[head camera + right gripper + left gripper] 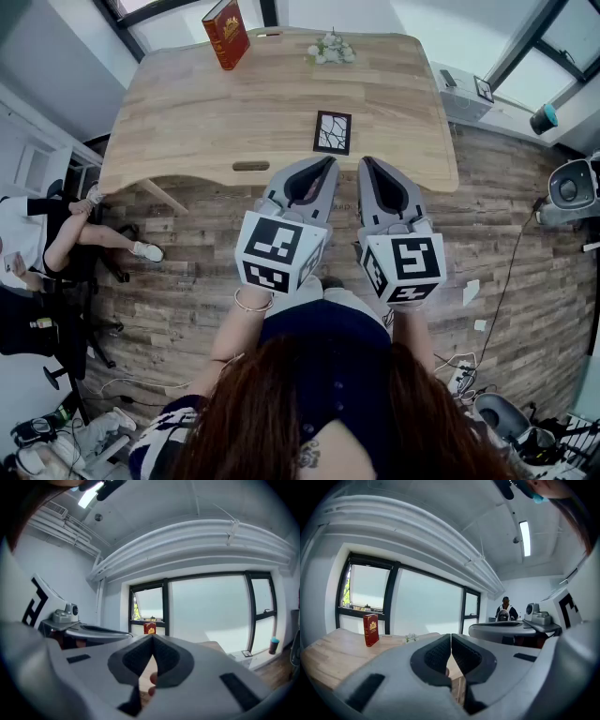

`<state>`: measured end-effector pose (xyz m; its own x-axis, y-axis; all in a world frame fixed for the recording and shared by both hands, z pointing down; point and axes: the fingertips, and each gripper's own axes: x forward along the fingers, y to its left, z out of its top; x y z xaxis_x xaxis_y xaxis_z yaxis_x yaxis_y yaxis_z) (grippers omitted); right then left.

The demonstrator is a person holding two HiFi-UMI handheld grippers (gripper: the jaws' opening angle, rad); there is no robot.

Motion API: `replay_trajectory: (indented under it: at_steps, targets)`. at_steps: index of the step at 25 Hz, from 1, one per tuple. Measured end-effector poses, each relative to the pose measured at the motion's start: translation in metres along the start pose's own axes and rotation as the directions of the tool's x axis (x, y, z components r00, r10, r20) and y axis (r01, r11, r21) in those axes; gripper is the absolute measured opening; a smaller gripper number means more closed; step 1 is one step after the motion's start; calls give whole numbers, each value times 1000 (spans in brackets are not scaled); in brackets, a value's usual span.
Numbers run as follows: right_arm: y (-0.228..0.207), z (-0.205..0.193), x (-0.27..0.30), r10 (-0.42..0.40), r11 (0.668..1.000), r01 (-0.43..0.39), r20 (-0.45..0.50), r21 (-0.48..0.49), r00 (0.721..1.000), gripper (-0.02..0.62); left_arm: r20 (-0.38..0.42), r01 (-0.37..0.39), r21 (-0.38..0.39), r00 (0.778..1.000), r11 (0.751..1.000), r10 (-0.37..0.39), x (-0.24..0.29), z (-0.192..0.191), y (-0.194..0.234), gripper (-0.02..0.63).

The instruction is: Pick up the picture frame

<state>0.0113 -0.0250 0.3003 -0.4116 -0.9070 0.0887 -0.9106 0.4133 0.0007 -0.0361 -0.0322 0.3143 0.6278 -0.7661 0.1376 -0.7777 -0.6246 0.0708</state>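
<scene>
- Grey jaws of the left tool are pressed together with nothing between them, and the right tool is shut and empty the same way.
- Both tools hover side by side over the near edge of the wooden surface, tips pointing forward.
- Just ahead of those tips the picture frame lies flat on the surface, dark-rimmed and touched by neither tool.
- Farther back stand a red book and some white flowers.
- By my reading, the pick-up has not begun: opening a tool, lowering, gripping and lifting all remain.
- Neither gripper view shows the frame, since the tool bodies block the surface below; its picture is too small to read.
</scene>
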Motion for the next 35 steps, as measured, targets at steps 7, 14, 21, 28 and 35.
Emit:
replay_trajectory:
  at_steps: [7, 14, 21, 28, 35]
  targets:
    - [8, -8, 16, -33, 999, 34, -28, 22, 999, 25, -14, 13, -14, 1000, 1000, -13, -1, -6, 23, 31]
    - [0, -19, 29, -76, 997, 78, -69, 23, 995, 25, -35, 25, -44, 999, 999, -26, 12, -18, 37, 31]
    - [-17, -28, 53, -83, 996, 86, -93, 23, 992, 25, -41, 22, -60, 999, 998, -24, 37, -23, 53, 31]
    - [-41, -40, 83, -69, 997, 74, -120, 36, 990, 26, -65, -13, -65, 998, 998, 9, 70, -28, 74, 31]
    - [-66, -56, 115, -46, 997, 55, -166, 49, 985, 26, -101, -36, -95, 995, 995, 26, 105, -40, 91, 32]
